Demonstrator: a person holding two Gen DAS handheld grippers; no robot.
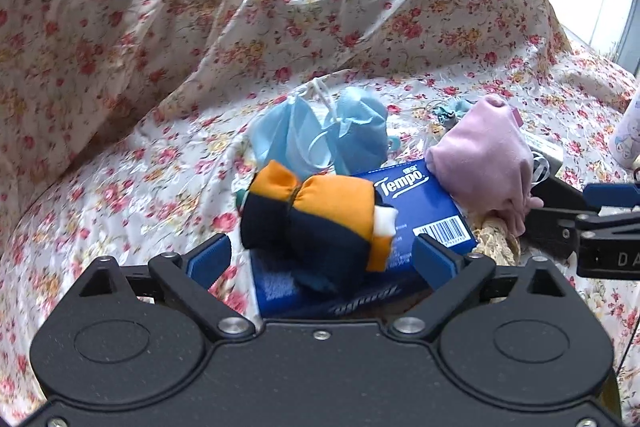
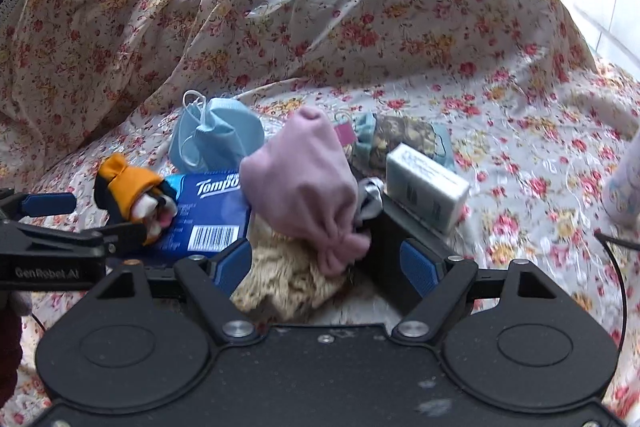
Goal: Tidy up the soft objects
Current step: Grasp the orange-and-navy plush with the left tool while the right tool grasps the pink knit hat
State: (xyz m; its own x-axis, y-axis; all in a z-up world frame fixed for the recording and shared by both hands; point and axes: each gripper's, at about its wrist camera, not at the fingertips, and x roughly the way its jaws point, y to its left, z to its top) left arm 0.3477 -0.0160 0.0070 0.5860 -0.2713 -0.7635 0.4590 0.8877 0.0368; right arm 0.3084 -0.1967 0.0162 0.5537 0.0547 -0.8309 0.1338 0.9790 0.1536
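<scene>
a flowered sheet [image 1: 120, 155] covers the whole bed and rises in folds at the back, and the soft things sit heaped near the middle of it. the biggest piece in the heap is a blue tissue pack [image 1: 424, 215], lying flat with a pink cloth pouch [image 2: 300, 179] leaning over one end and two crumpled blue face masks [image 1: 320, 135] just behind. a white box [image 2: 428, 187] lies beside the pouch, and a beige fuzzy cloth [image 2: 280, 275] pokes out under it. the small orange and navy stuffed toy [image 1: 316, 223] rests on top of the tissue pack. the left gripper [image 1: 322, 257] has its fingers spread wide on either side of the toy, not pressing it, so the toy looks freshly set down or about to be taken; i can't say which. the right gripper [image 2: 324, 265] hangs over the pouch's gathered end and the fuzzy cloth, fingers apart and grasping nothing. the sorting seems early, with everything in one pile. next, each hand needs to settle on one item, close on it squarely, and lift it clear without dragging its neighbours.
</scene>
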